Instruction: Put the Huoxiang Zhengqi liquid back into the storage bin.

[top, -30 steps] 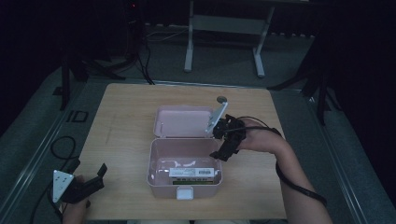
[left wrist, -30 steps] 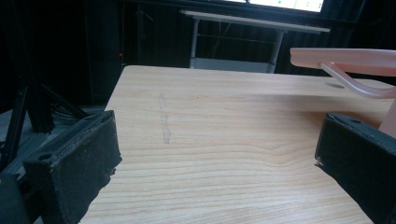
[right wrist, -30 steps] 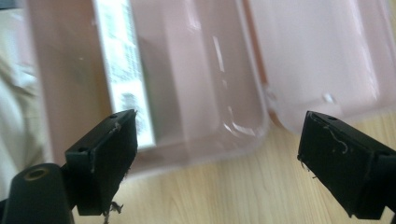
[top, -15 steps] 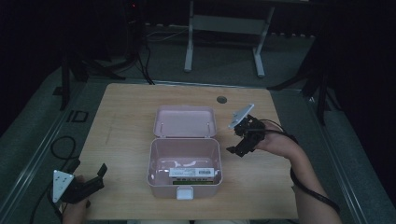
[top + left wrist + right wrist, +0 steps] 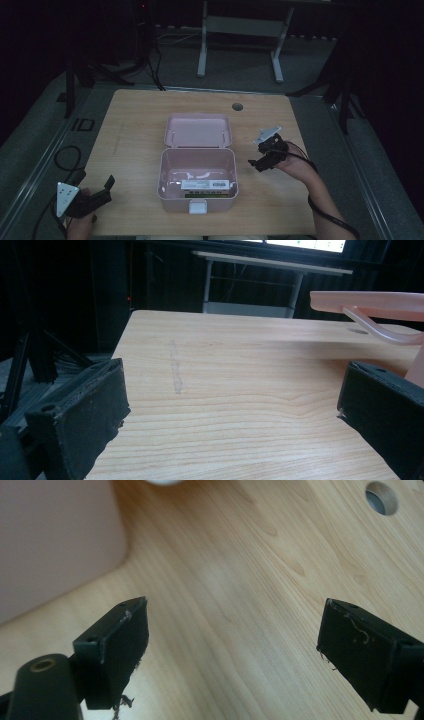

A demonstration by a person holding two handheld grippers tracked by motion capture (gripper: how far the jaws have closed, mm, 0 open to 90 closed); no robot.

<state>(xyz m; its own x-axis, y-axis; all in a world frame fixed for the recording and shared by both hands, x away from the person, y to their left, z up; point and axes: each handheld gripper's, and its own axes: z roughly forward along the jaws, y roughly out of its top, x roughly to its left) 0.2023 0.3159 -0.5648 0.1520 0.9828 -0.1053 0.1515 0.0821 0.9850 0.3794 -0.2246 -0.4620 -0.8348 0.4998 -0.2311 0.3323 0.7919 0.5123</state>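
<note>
Pink box point(image 5: 197, 172) open on a wooden table point(image 5: 135, 130), lid laid back, a packet point(image 5: 206, 186) inside.
Right gripper point(image 5: 260, 163) beside it and left gripper point(image 5: 100, 190) at the near corner both gape wide, holding nothing; closing probably remains.

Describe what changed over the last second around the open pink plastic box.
The right gripper drew away from the pink plastic box's lid, rightward and toward the person, jaws open and empty. The left gripper, the box and the labelled item inside stayed put.

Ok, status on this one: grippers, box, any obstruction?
Left gripper open, empty, at near left table corner. Right gripper open, empty, right of the open pink plastic box. Lid back; white packet inside. Nothing in the way.
</note>
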